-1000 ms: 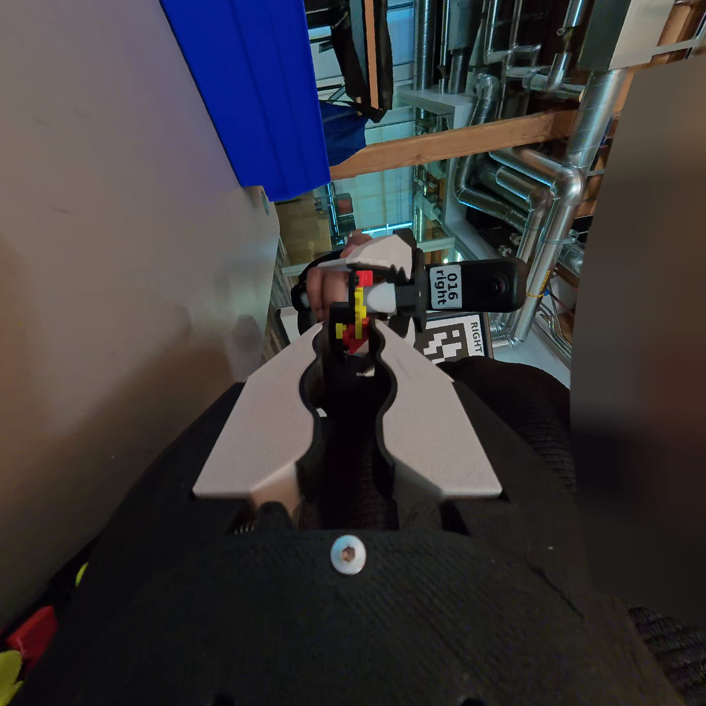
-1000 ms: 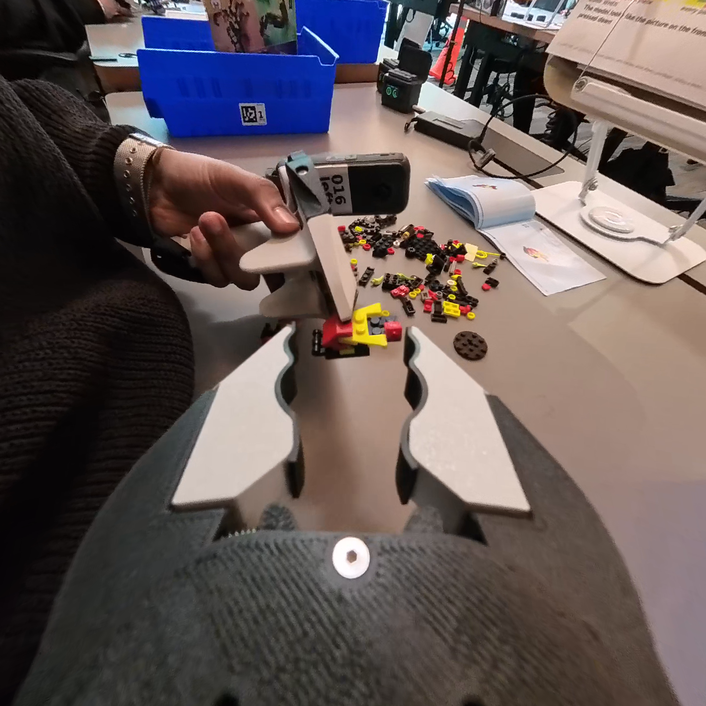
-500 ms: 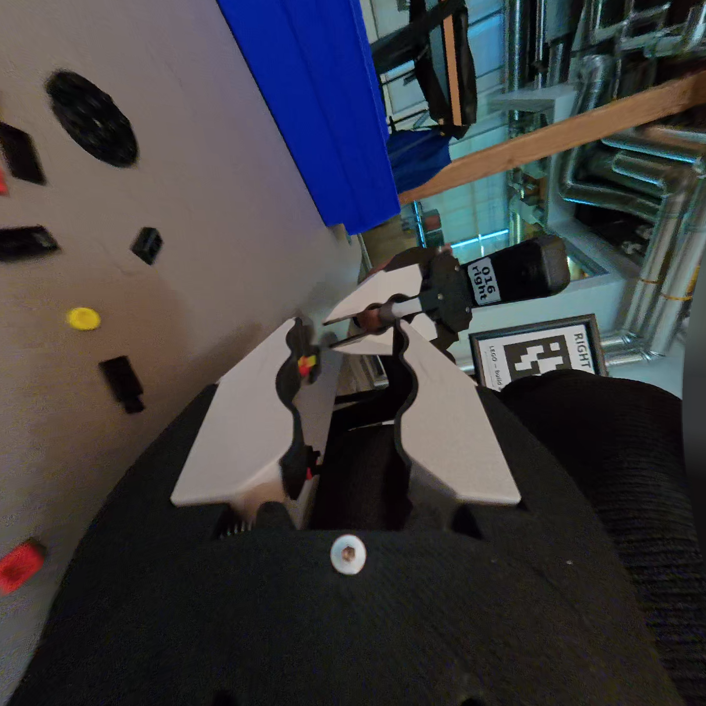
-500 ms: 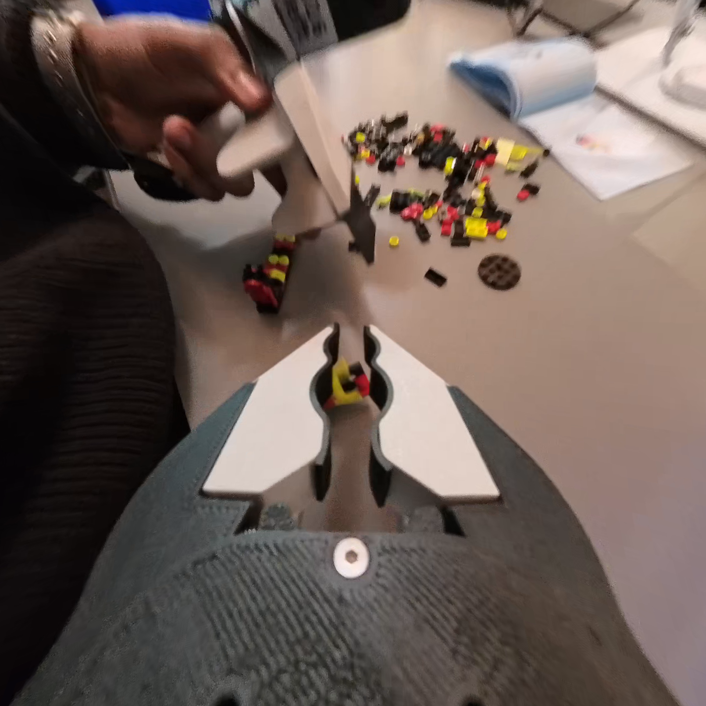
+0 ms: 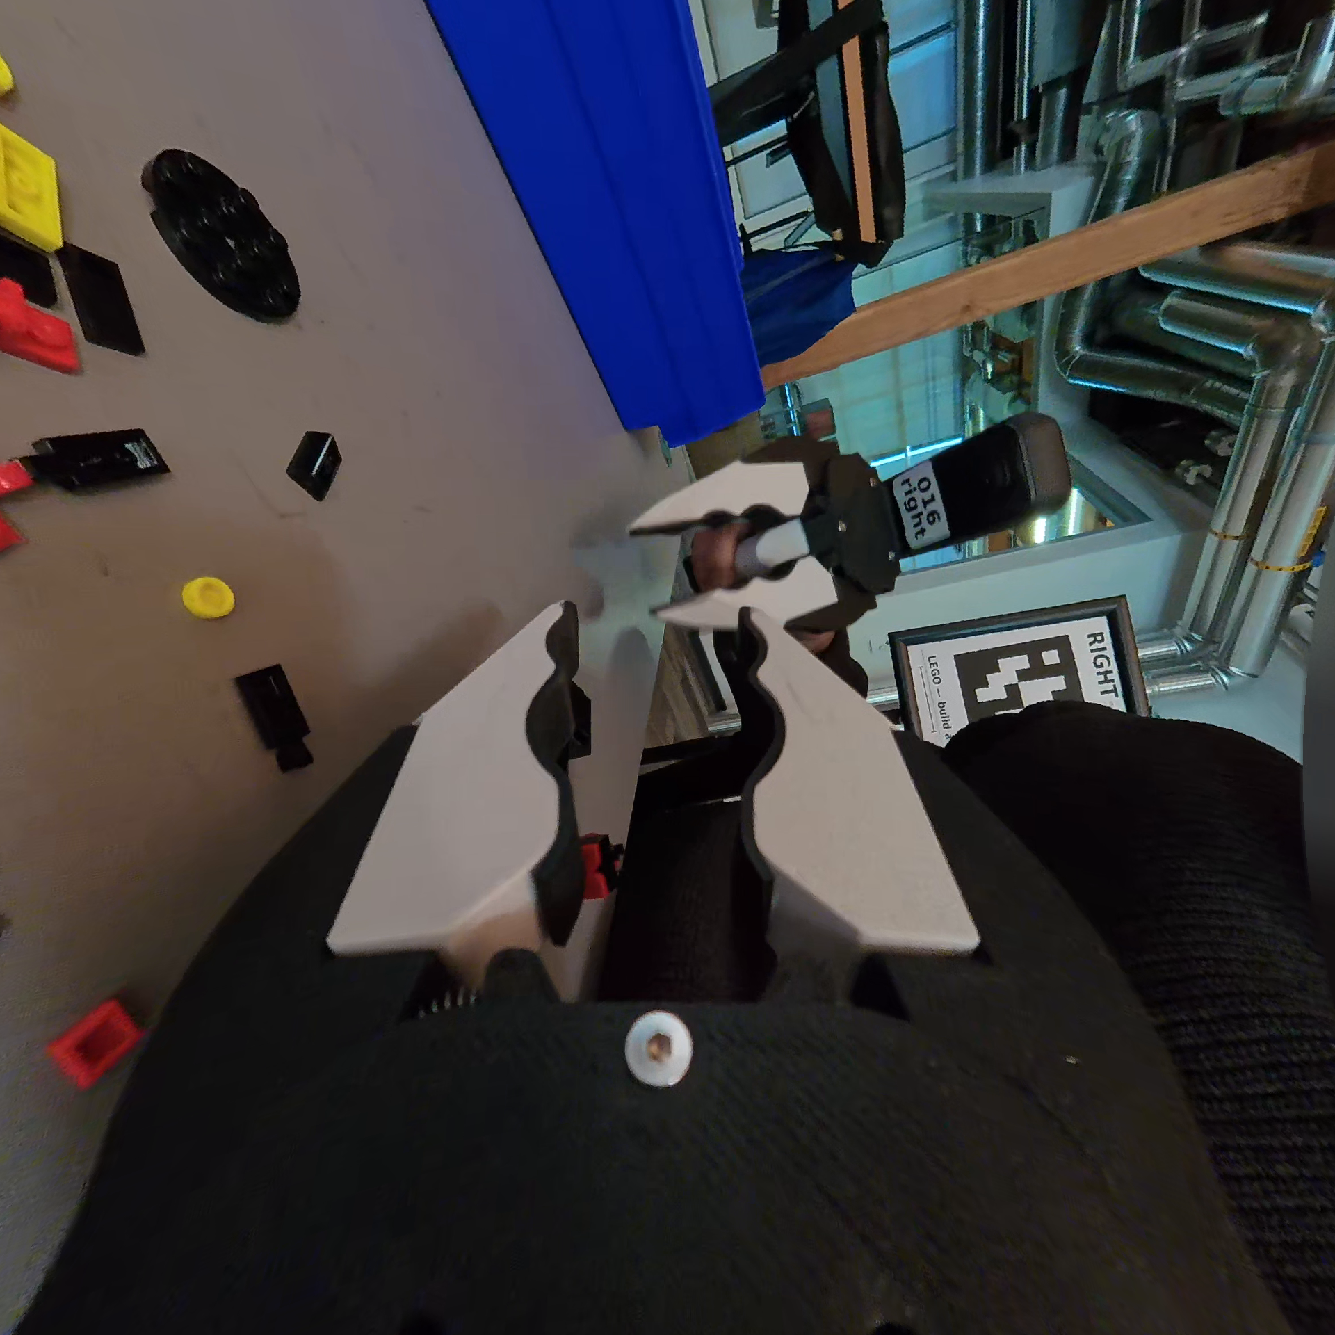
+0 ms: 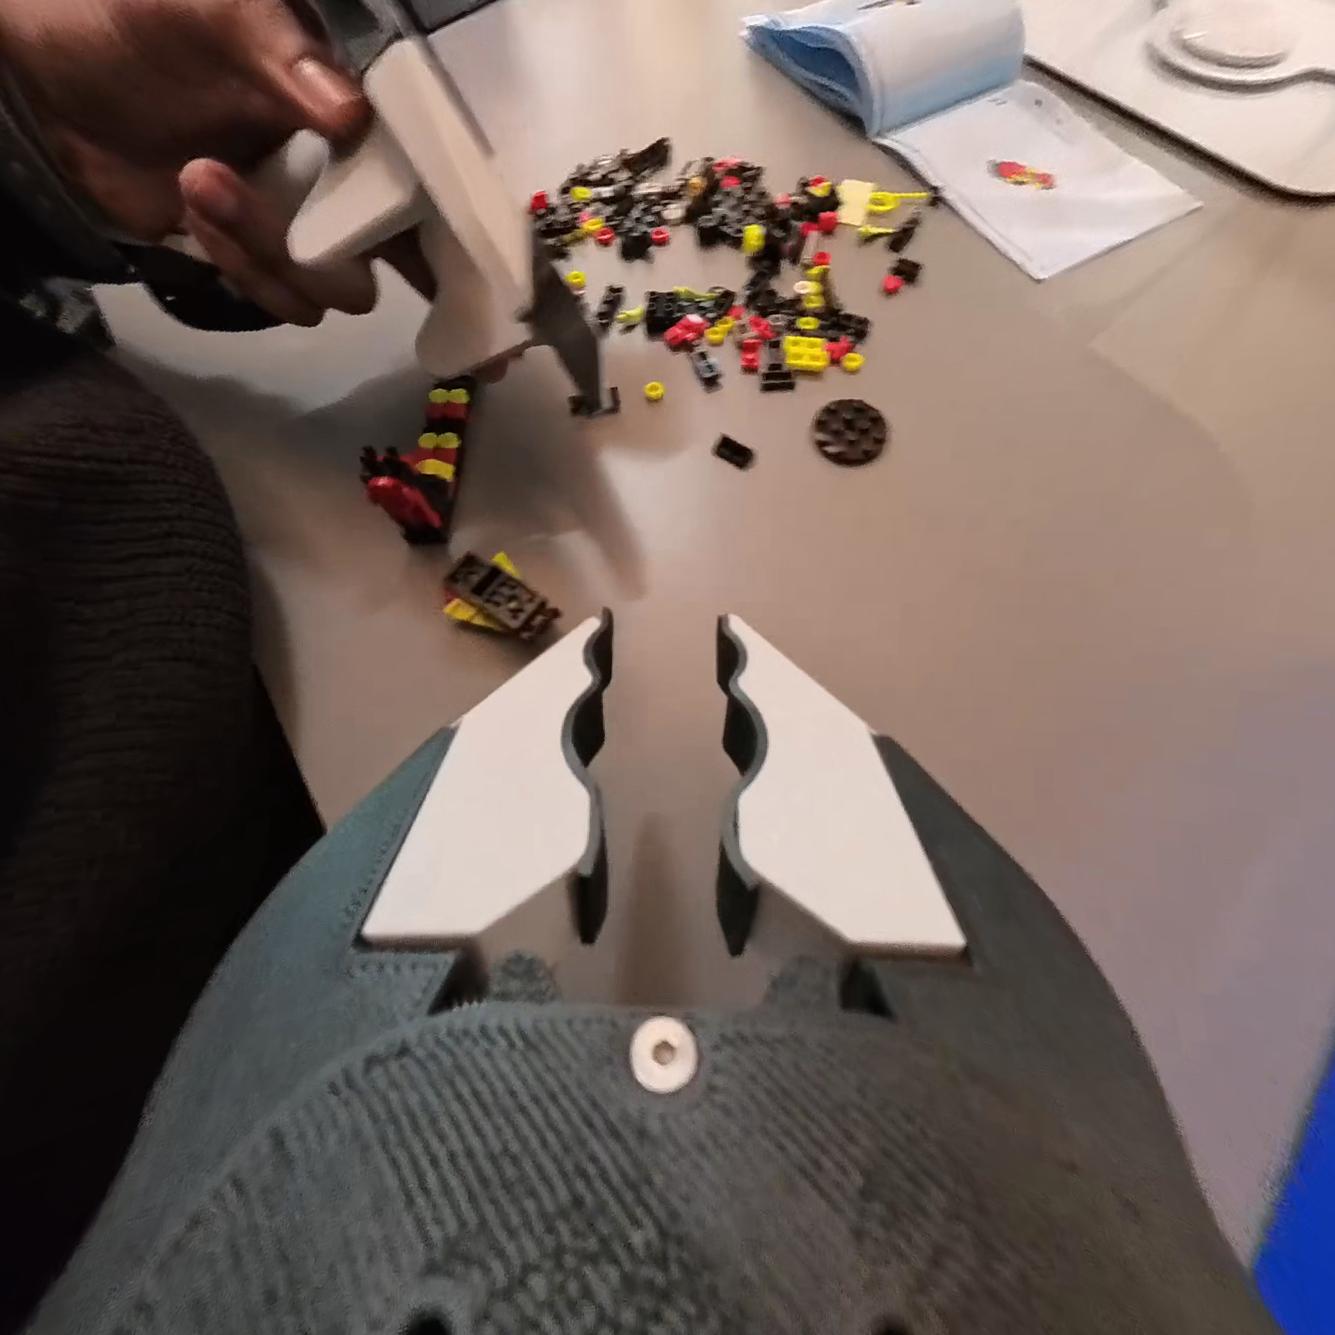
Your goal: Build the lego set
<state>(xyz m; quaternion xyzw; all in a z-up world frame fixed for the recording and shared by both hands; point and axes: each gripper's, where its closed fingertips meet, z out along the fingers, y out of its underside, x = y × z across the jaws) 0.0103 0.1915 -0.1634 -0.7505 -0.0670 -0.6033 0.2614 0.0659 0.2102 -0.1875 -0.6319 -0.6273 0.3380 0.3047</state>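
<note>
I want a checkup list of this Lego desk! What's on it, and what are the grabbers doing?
Surface: tan table, mostly bare near the camera.
Job's things: loose brick pile; long red, yellow and black build lying flat; small black and yellow build beside it; round black plate.
Clutter: open instruction booklet.
Grippers: left gripper open, tips down by a small black piece; right gripper open, empty.
Cables: nothing seen.
Surroundings: blue bin, pipes.

Both tongs share one build: pale grey wedge-shaped fingers [image 6: 498, 816] lined with wavy black pads, set in a dark textured housing with a silver screw [image 6: 662, 1059] at its centre. A black camera [image 5: 968, 484] with a white label tops the right tongs [image 5: 654, 571]. The person wears a dark knit sleeve [image 6: 108, 650].
</note>
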